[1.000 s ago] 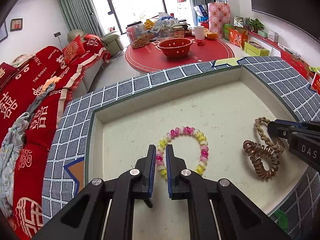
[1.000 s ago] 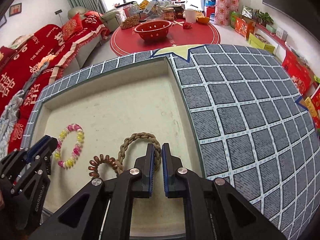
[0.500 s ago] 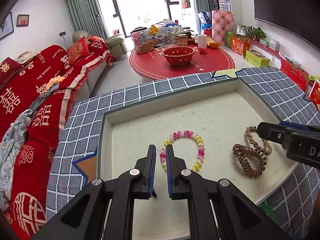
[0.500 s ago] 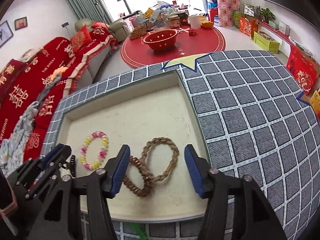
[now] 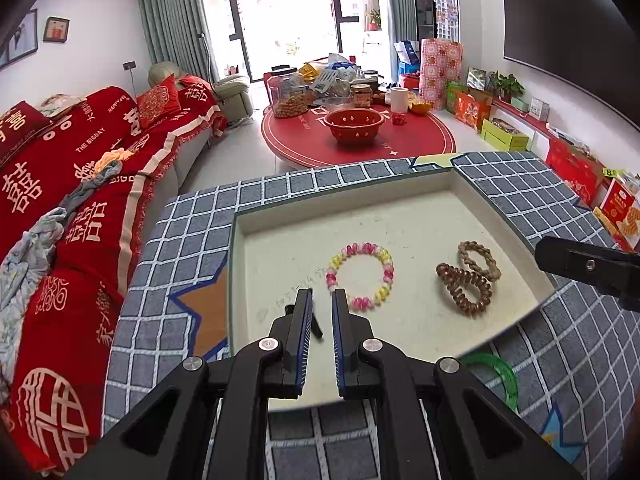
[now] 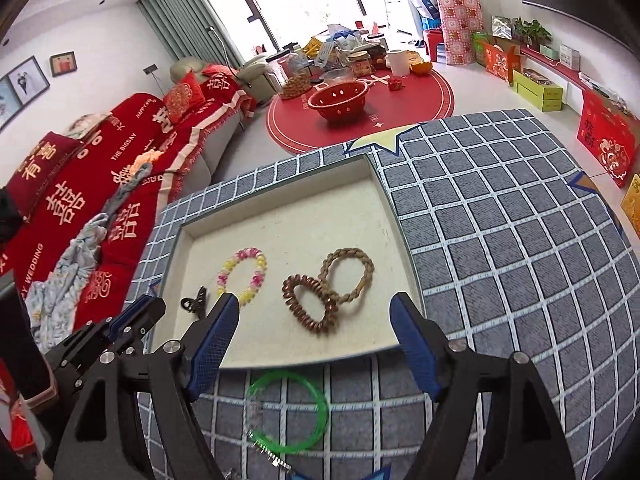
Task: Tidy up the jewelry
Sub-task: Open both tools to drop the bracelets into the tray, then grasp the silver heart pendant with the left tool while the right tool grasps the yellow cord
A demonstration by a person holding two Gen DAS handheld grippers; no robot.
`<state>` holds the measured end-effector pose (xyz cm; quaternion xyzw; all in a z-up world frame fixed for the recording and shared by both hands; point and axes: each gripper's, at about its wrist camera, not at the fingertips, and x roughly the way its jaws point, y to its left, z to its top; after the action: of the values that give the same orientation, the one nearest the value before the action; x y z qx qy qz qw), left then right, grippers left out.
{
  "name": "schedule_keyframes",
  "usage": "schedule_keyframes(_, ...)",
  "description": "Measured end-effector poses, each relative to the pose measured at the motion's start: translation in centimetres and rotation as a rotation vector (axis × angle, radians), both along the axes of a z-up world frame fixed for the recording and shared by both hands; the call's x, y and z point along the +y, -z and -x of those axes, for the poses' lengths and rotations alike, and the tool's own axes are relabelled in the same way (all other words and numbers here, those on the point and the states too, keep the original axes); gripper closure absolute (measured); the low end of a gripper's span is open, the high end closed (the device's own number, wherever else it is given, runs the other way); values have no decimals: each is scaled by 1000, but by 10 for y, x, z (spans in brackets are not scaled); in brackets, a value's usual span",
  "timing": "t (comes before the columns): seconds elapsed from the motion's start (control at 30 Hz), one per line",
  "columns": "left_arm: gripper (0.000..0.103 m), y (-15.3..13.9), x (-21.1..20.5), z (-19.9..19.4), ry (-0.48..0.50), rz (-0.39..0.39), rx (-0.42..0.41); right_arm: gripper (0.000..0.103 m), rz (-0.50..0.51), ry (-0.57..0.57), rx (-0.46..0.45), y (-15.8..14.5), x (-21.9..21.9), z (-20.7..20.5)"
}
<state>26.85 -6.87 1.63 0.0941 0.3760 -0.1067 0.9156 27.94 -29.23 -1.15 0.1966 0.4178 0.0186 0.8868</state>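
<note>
With the braided tan bracelet (image 6: 347, 276) released into the shallow cream tray (image 6: 280, 236), the right gripper (image 6: 314, 322) has just been opening and stands wide and empty, while the left gripper (image 5: 321, 312) is clenched on nothing.

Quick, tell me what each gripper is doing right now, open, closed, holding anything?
Left gripper: nearly shut, a narrow gap between the pads, holding nothing.
Right gripper: open, jaws have just been opening, nothing between them, above the tray.
</note>
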Motion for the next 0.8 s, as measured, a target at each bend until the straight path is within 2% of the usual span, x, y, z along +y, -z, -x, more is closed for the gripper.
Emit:
schedule_keyframes(0.03, 80, -2, 4, 4, -4, 7, 0, 22, -3, -2, -3, -2, 1, 5)
schedule_keyframes(0.07, 72, -3, 7, 7, -8, 11, -2, 21, -7, -3, -6, -4, 1, 9)
schedule_keyframes(0.1, 27, -5, 12, 11, -18, 13, -5, 21, -13, -6, -9, -5, 2, 15)
schedule_keyframes(0.13, 2, -7, 16, 16, -33, 19, -16, 20, -16, -8, -12, -7, 2, 21)
schedule_keyframes(0.2, 0, -14, 25, 31, -53, 38, -75, 20, -20, -15, -16, -9, 5, 31)
schedule_keyframes(0.4, 0, -13, 36, 61, -40, 10, -71, 16, -24, -18, -13, -8, 9, 63)
schedule_keyframes(0.5, 0, -5, 40, 70, -19, 17, -33, 13, -17, -12, -8, -4, 9, 78)
schedule_keyframes(0.73, 0, 18, 48, 99, 15, 53, 36, 13, 31, -7, -22, 2, 14, 113)
schedule_keyframes(0.8, 0, 23, 48, 107, 17, 48, 43, 13, 16, -20, 16, 8, 16, 119)
